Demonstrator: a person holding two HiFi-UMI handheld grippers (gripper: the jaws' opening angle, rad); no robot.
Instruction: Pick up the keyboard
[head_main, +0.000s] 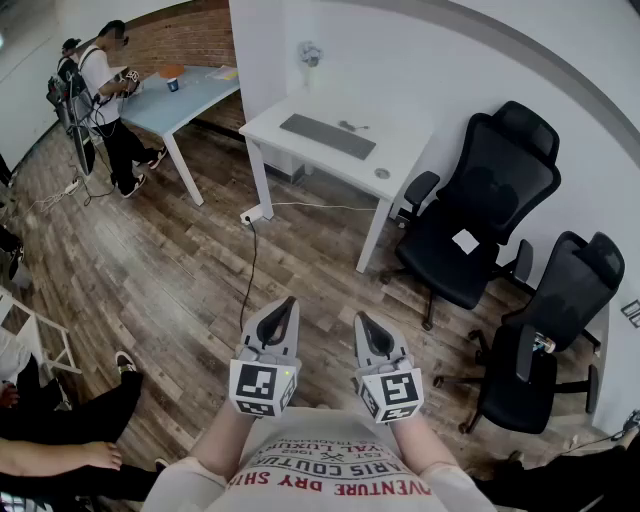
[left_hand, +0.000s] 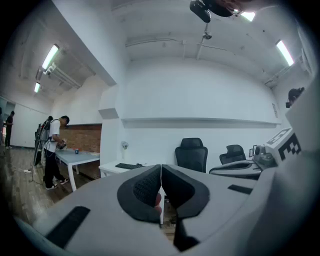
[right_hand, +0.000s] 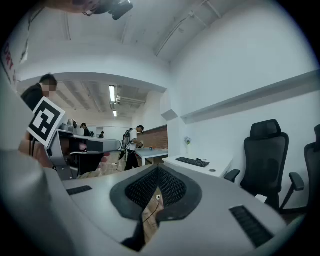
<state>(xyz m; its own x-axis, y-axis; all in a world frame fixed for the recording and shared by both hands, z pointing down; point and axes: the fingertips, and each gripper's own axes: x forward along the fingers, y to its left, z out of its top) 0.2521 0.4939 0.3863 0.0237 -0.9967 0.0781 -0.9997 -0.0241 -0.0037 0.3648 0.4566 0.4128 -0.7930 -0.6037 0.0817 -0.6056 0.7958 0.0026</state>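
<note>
A dark grey keyboard (head_main: 327, 136) lies on a white desk (head_main: 400, 143) against the far wall. It also shows small in the left gripper view as the keyboard (left_hand: 128, 166) and in the right gripper view as the keyboard (right_hand: 192, 162). My left gripper (head_main: 284, 316) and right gripper (head_main: 367, 329) hang side by side near my chest, level, far short of the desk. Both are shut with nothing between the jaws. In the gripper views the left gripper (left_hand: 161, 175) and right gripper (right_hand: 158, 178) have their pads pressed together.
Two black office chairs (head_main: 478, 220) (head_main: 545, 335) stand right of the desk. A light blue table (head_main: 185, 95) with a person (head_main: 105, 100) beside it is at the far left. A cable (head_main: 250, 270) runs over the wooden floor. Someone's legs (head_main: 60, 425) lie at the near left.
</note>
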